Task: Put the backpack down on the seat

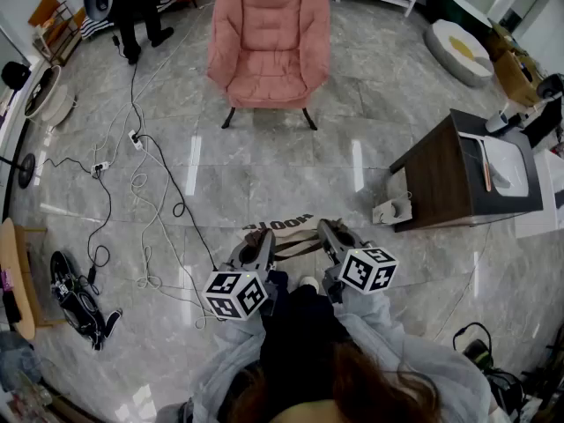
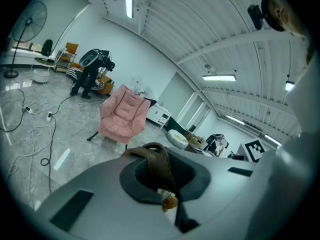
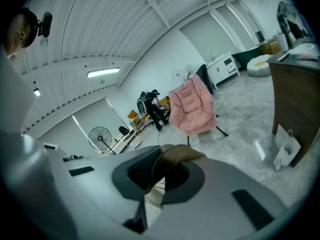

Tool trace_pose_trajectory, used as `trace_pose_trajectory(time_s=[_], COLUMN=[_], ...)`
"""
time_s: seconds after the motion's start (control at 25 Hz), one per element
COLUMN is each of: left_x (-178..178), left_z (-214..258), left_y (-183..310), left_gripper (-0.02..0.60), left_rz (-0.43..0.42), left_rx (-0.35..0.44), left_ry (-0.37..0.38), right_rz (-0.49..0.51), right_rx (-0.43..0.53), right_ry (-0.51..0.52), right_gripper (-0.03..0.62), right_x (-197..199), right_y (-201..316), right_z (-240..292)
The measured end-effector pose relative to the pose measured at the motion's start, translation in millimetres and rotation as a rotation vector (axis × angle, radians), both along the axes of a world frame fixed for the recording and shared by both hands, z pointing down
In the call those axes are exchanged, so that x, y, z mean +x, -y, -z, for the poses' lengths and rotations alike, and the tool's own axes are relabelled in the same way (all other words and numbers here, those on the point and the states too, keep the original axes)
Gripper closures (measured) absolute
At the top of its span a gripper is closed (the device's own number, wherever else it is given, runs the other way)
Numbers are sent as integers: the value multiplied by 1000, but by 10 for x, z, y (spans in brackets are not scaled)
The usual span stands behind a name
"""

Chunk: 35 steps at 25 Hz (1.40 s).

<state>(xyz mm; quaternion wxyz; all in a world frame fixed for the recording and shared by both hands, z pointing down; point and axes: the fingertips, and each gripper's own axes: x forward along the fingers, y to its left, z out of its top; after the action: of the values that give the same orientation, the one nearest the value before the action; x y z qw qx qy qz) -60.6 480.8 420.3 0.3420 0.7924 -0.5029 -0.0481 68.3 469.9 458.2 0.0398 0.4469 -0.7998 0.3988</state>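
One armchair [image 1: 269, 42], one backpack [image 1: 286, 234], one cabinet [image 1: 445, 179].

The person wears pale grey sleeves [image 1: 388, 337], dark trousers [image 1: 295, 324] and a white shoe [image 1: 308, 284]. The left claw [image 1: 257, 239] and right claw [image 1: 329, 232] are grey, each carrying a cube [image 1: 236, 294] of black-and-white square markers.

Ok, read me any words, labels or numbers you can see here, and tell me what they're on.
"HOOTE", roughly, upside down and partly covered: on the backpack.
Cubes on the left gripper and right gripper: square marker patterns, no words.
Everything else: no readable text.
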Motion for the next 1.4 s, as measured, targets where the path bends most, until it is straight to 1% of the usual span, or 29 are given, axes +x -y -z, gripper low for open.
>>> trace_pose_trajectory(time_s=[0.24,0.36,0.48,0.72,0.84,0.96,1.12,1.4], left_x=[337,457,532,619,681,701,684,636], left_z=[-69,-80,-43,27,85,127,58,-12], left_y=[-321,-433,-465,-486,-507,-457,-347,177], left_gripper=[568,569,569,569,569,569,568,569], left_rz=[34,38,48,67,66,69,72,70], left_rx=[-1,2,10,27,49,64,47,36], left_ry=[-6,9,24,47,59,56,61,43], right_rz=[24,23,28,30,40,44,33,10], right_rx=[55,58,59,72,92,118,106,93], right_ry=[-38,-26,-3,3,-4,-12,7,3], right_gripper=[577,577,576,577,577,577,577,577], right_x=[343,448,530,625,672,687,689,676], right_y=[-223,-296,-328,-371,-404,-350,-257,207], right_z=[64,68,106,147,186,223,186,129])
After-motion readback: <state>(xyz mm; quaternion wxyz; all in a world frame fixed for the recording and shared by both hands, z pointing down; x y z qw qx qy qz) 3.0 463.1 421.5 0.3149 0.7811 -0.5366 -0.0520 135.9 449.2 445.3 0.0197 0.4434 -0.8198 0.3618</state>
